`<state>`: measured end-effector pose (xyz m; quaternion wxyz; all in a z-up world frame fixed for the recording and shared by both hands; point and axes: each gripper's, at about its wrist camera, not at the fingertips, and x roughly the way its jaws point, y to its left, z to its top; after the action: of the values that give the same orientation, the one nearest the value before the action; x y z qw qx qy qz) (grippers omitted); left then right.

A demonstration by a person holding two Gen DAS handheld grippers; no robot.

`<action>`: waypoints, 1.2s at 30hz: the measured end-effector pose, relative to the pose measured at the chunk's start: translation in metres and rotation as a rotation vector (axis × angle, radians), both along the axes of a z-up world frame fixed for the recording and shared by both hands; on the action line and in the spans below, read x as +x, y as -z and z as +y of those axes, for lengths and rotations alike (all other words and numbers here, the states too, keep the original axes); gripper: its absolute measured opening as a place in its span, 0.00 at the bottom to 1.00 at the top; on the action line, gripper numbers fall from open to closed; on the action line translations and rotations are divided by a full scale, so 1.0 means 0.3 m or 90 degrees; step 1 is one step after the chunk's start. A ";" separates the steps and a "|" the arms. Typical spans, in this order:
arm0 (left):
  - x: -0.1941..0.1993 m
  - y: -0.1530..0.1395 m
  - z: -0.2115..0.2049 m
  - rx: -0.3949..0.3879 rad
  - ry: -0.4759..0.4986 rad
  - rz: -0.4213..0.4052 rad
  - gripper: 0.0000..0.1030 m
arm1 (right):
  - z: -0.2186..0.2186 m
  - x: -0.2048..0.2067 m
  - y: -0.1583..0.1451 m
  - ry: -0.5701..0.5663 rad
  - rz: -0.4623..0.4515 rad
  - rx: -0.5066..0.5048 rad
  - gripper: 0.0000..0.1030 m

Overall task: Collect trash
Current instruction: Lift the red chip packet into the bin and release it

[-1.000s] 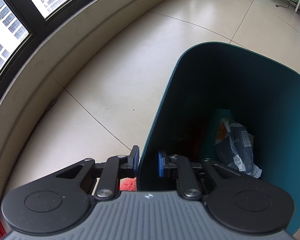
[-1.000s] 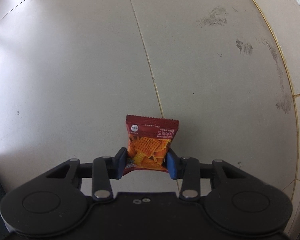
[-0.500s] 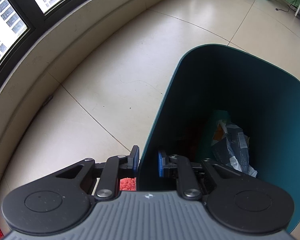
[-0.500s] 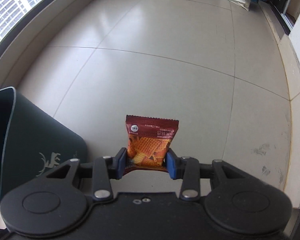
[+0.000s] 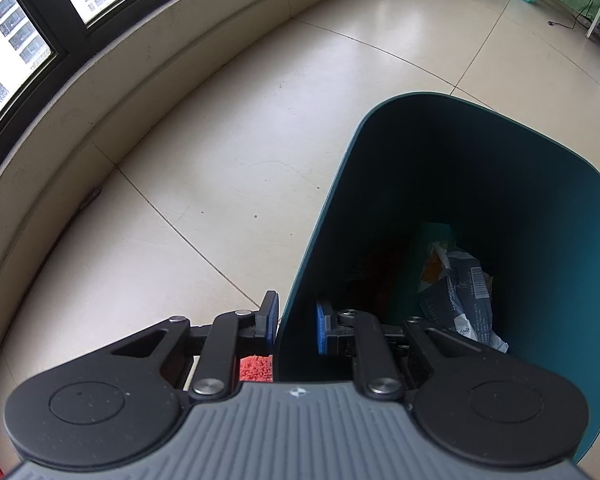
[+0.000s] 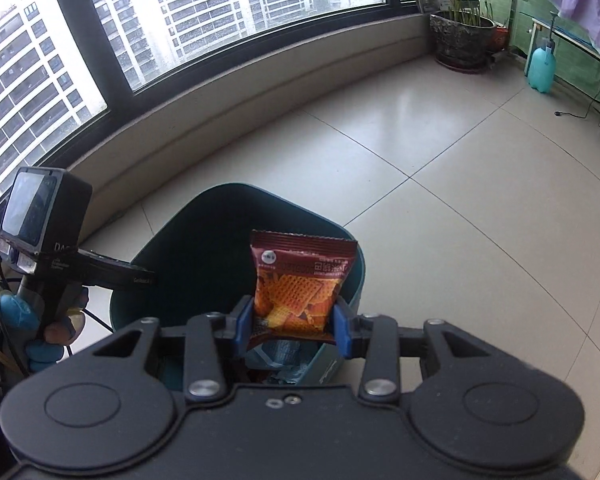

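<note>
since a second ago the right wrist view has swung from bare floor to the window. left wrist view: the left gripper (image 5: 296, 322) stays clamped on the teal bin (image 5: 500, 200) wall, likely steadying it; crumpled wrappers (image 5: 458, 298) lie inside. right wrist view: the right gripper (image 6: 294, 326) pinches a red snack packet (image 6: 300, 280), printed with waffle crisps, above the bin's mouth.
</note>
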<state>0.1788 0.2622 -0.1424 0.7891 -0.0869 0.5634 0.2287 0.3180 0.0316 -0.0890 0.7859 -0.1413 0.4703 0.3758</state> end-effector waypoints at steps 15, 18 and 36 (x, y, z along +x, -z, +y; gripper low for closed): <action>-0.004 -0.012 0.005 -0.004 0.002 -0.004 0.16 | 0.368 -0.069 0.307 -0.058 0.014 -0.172 0.38; -0.005 -0.011 0.004 -0.003 0.004 -0.004 0.16 | 0.380 -0.060 0.343 -0.050 0.026 -0.191 0.38; -0.011 -0.017 -0.004 -0.003 0.016 -0.011 0.16 | 0.329 -0.053 0.288 0.000 0.071 -0.102 0.60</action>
<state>0.1754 0.2610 -0.1374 0.7964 -0.0832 0.5583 0.2169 0.3022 0.1302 -0.1755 0.7448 -0.1827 0.5418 0.3440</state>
